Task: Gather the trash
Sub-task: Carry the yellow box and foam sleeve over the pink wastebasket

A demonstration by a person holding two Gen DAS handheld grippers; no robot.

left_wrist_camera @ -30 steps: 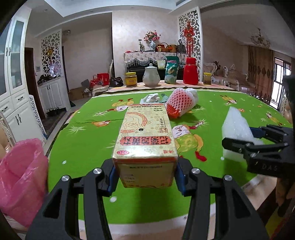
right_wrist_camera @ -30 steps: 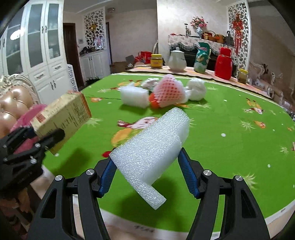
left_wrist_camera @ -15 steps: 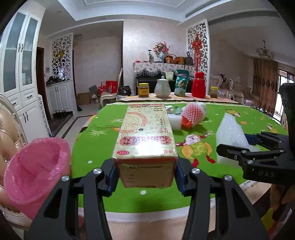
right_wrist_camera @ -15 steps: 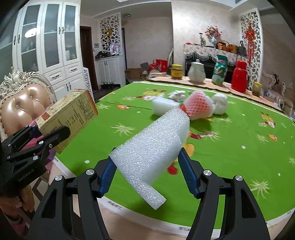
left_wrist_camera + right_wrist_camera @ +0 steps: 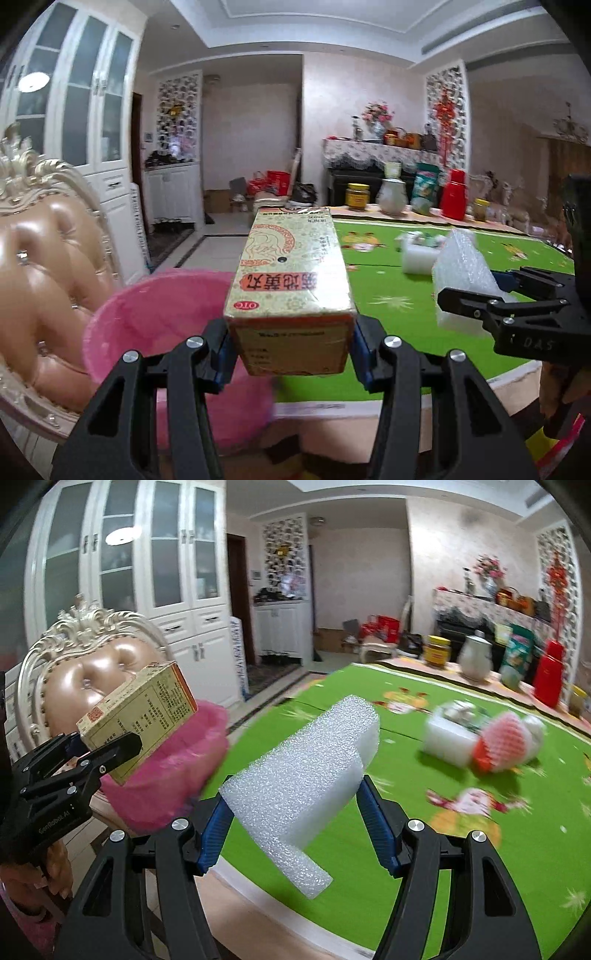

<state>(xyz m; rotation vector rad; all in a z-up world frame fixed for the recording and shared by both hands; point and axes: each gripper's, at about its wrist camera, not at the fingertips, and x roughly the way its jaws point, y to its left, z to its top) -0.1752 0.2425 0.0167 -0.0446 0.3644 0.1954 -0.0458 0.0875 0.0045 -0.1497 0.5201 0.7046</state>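
My left gripper [image 5: 290,345] is shut on a yellow medicine box [image 5: 291,273] and holds it over the near rim of a pink-lined trash bin [image 5: 155,314]. The box [image 5: 140,716], the left gripper [image 5: 99,751] and the bin [image 5: 177,760] also show in the right wrist view. My right gripper [image 5: 295,827] is shut on a white L-shaped foam piece [image 5: 303,779], held above the green table's left edge, right of the bin. The foam [image 5: 465,280] and the right gripper [image 5: 491,295] also show in the left wrist view.
A tufted chair [image 5: 40,266] stands behind the bin. More trash lies on the green tablecloth [image 5: 424,812]: a white foam block [image 5: 447,742], a red-and-white fruit net [image 5: 506,742]. Jars, a jug and a red flask [image 5: 548,675] line the far edge.
Both grippers have swung left, away from the table's middle toward the pink bin. The box now hangs over the bin's rim; the foam follows beside it. Both grips are unchanged.
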